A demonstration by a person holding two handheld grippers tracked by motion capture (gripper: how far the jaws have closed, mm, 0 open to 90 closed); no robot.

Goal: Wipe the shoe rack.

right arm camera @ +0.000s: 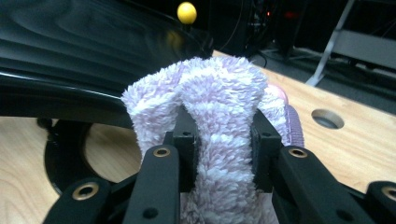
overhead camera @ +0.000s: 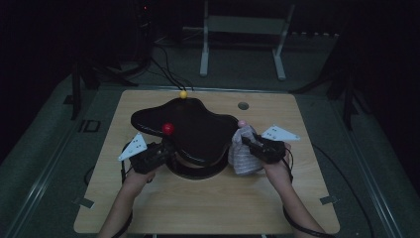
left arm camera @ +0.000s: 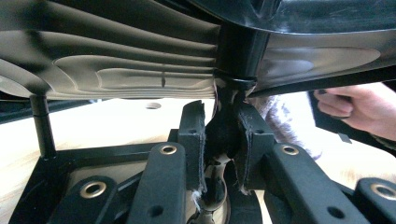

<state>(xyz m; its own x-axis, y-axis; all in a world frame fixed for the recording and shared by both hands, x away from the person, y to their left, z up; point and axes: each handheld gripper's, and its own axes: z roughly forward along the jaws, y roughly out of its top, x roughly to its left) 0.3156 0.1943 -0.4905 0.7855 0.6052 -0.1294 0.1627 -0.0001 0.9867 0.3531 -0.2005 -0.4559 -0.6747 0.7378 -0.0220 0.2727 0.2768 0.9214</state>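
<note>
Left gripper (left arm camera: 222,140) clamped on the black stem under the stand's top (overhead camera: 185,126), at its near left edge. Right gripper (right arm camera: 219,144) clamped on a fluffy cloth (right arm camera: 215,107), held just beside the top's right edge, above the table (overhead camera: 208,208). Red ball (overhead camera: 168,129) on the top, yellow ball (overhead camera: 183,94) at its far edge. Bare wood toward the near edge; hole (overhead camera: 243,105) beyond the cloth.

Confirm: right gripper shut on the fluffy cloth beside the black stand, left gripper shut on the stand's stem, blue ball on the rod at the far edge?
Not quite: the ball at the far edge is yellow, not blue, as the high view shows. The rest holds: the right gripper is shut on the fluffy cloth, and the left gripper on the stem of the black stand.
</note>
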